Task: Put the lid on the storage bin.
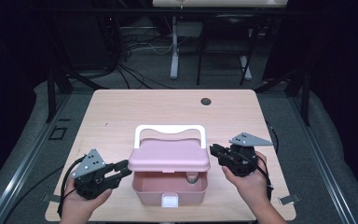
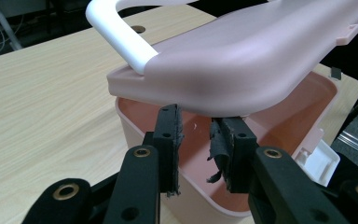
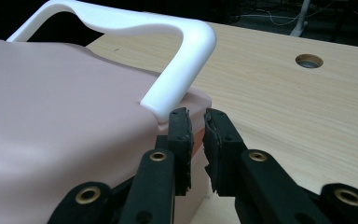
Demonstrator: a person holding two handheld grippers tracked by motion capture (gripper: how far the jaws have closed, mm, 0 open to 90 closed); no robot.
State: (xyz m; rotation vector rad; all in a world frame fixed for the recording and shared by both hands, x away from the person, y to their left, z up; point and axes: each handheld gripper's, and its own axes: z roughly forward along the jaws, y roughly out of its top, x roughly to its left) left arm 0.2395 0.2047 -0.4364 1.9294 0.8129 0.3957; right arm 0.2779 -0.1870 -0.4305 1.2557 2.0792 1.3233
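A pink box [image 1: 148, 192] stands near the table's front edge. Its pink lid [image 1: 169, 156] is tilted up, so the inside shows. A white handle [image 1: 169, 129] arches over the back of the lid. Something small and roundish [image 1: 192, 177] sits inside at the right. My left gripper [image 1: 123, 169] is at the box's left side. It is open [image 2: 195, 119], with its tips right under the lid's edge [image 2: 242, 60] and above the box wall [image 2: 137, 128]. My right gripper [image 1: 213, 150] is at the lid's right rim. It is closed [image 3: 197, 114] on that rim [image 3: 51, 102], by the handle's foot [image 3: 177, 84].
A white latch [image 1: 170, 200] hangs on the box's front wall, also seen as a white latch [image 2: 319, 156] beyond my left jaws. A round cable hole [image 1: 206, 101] lies in the wooden tabletop [image 1: 121, 112] at the back. A desk frame and cables stand behind the table.
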